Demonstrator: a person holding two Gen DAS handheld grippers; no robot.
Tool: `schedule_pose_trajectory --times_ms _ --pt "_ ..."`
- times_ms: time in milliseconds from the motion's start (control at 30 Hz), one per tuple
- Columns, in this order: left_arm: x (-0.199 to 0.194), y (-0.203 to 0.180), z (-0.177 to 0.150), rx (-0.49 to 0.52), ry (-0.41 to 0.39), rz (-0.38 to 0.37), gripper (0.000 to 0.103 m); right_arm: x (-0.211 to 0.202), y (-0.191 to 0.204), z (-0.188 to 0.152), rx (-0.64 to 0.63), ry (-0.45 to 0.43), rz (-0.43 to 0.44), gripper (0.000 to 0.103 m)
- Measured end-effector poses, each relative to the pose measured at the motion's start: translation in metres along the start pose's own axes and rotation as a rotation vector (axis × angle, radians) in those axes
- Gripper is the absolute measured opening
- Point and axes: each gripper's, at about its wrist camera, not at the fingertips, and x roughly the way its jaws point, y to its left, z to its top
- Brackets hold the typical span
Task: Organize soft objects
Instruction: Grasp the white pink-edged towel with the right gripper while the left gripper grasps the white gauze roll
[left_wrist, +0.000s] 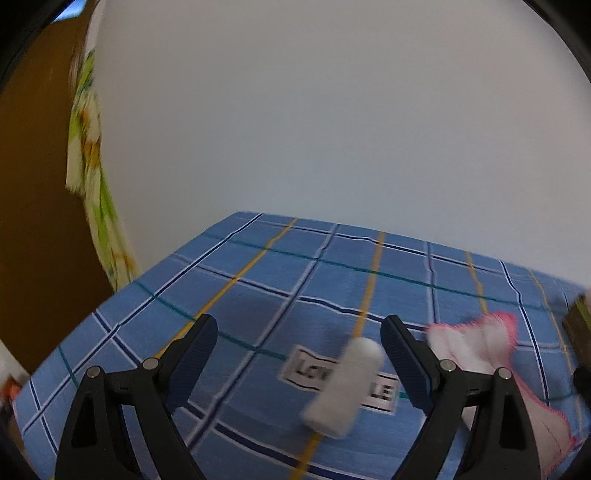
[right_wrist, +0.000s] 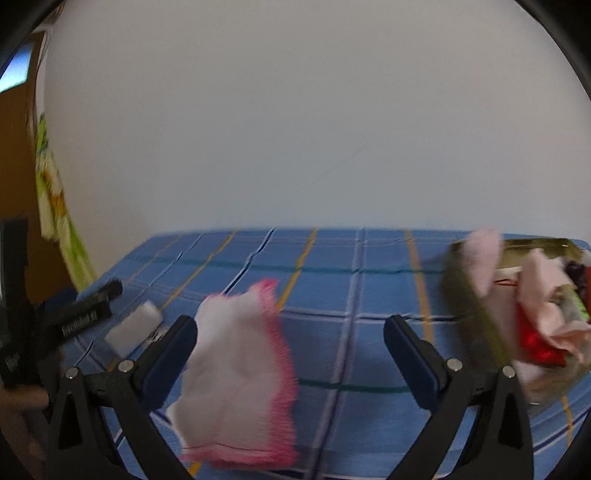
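A white cloth roll (left_wrist: 345, 387) lies on the blue checked tablecloth (left_wrist: 258, 295), between the fingers of my open left gripper (left_wrist: 299, 332), nearer the right finger. A white cloth with a pink edge (left_wrist: 480, 343) lies just right of it. In the right wrist view that pink-edged cloth (right_wrist: 240, 373) lies in front of my open, empty right gripper (right_wrist: 290, 328), beside its left finger. The white roll (right_wrist: 135, 326) shows at the left there, next to the left gripper (right_wrist: 79, 314). A basket (right_wrist: 476, 314) at the right holds several soft cloths (right_wrist: 543, 306).
A white label with black letters (left_wrist: 310, 369) lies on the tablecloth under the roll. A white wall stands behind the table. A green-patterned curtain (left_wrist: 92, 177) and a brown door (left_wrist: 33, 184) are at the left.
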Motion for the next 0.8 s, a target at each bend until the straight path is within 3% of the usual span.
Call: schedule_pose_trajectory --times_ms 167,367,533,733,800 --pt "0.009 0.015 0.004 -0.012 0.010 -0.007 0.092 0.035 0.027 -0.002 -0.056 0.138 0.039 0.100" --pt "0.011 -0.001 0.001 0.017 0.085 -0.129 0.092 0.061 0.052 -0.015 -0.144 0.263 0.044 0.093" --pt "0.016 -0.026 -0.009 0.167 0.109 -0.084 0.092 0.076 0.058 -0.021 -0.194 0.355 0.037 0.068" --pt "0.025 -0.027 -0.013 0.177 0.157 -0.087 0.092 0.070 0.042 -0.017 -0.165 0.335 0.029 0.025" --pt "0.026 -0.027 -0.014 0.177 0.164 -0.098 0.092 0.068 0.032 -0.014 -0.128 0.329 0.050 0.020"
